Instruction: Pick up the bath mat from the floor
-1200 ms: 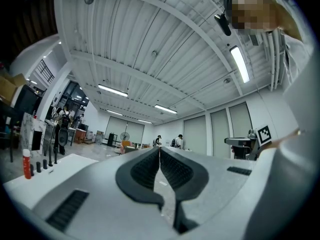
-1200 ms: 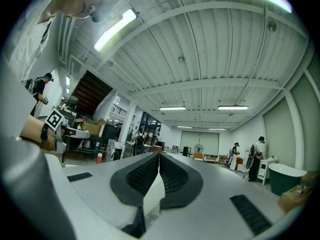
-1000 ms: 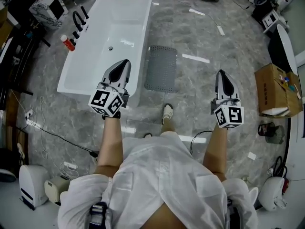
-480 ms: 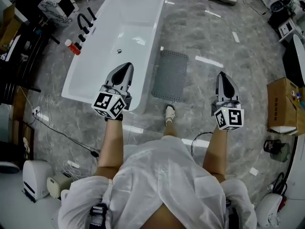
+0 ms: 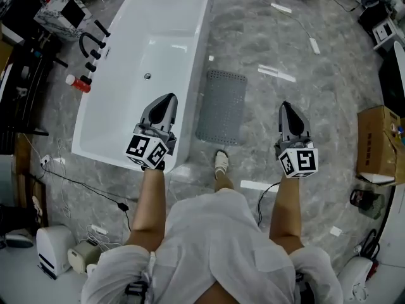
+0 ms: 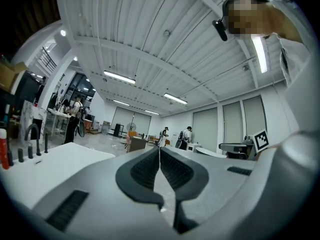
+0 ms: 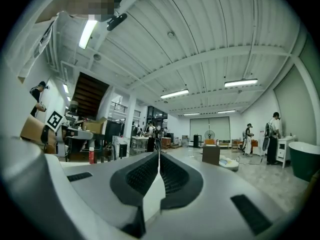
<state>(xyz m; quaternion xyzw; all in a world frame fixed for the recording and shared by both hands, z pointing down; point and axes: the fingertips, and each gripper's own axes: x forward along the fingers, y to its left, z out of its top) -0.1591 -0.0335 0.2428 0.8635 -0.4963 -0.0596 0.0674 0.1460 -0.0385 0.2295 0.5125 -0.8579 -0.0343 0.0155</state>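
Grey floor [image 5: 316, 106] holds bath mat [image 5: 221, 106] beside bathtub [image 5: 158, 49]

The floor [image 5: 304, 94] looks like polished grey marble, glossy enough to mirror the lights, and the bathtub [image 5: 183, 43] is smooth gloss white. The bath mat [image 5: 221, 106] is matt grey and studded. My left gripper [image 6: 159, 151] and right gripper [image 7: 159, 156] are smooth grey plastic with black ribbed pads [image 6: 143, 170].

Grey marble floor [image 5: 329, 106] — a grey bath mat [image 5: 221, 106] lies flat just beside a white bathtub [image 5: 158, 37].
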